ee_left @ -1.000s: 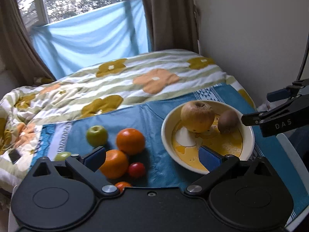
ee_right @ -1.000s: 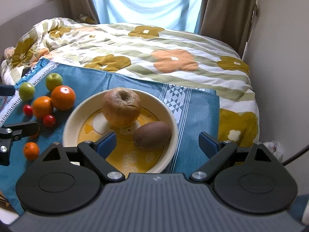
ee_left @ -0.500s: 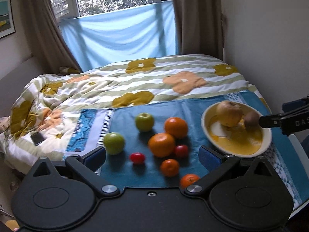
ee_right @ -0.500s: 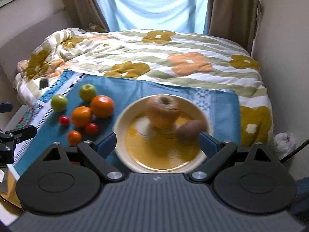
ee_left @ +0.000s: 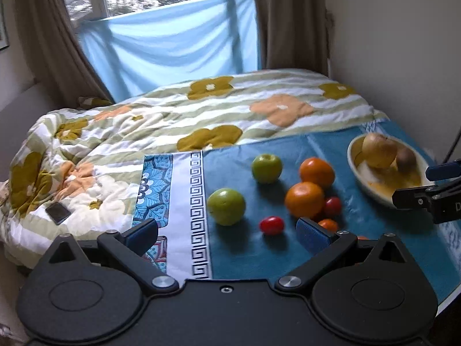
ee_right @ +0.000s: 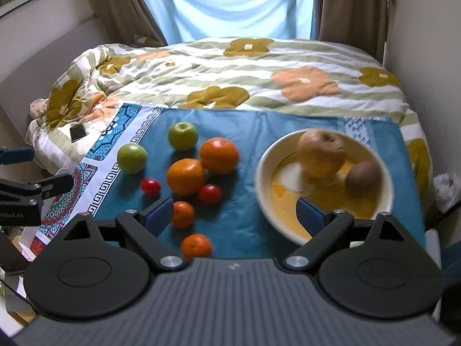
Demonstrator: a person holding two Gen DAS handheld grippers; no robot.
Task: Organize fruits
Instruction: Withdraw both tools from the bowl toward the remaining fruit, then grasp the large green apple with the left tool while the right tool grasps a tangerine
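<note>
Kiwi (ee_left: 405, 158) half-hidden behind apple (ee_left: 379, 150)

What the two gripper cameras miss

In the left wrist view, the near small mandarin (ee_left: 329, 224) hides half behind a blue finger pad (ee_left: 309, 235), and the other gripper (ee_left: 432, 190) runs off the right edge. In the right wrist view the bowl (ee_right: 268, 155) and its brown apple (ee_right: 321, 154) blur, near rim covered.

Two green apples (ee_right: 183, 135), four oranges (ee_right: 219, 155), two tomatoes (ee_right: 209, 193), one bowl (ee_right: 263, 170)
</note>
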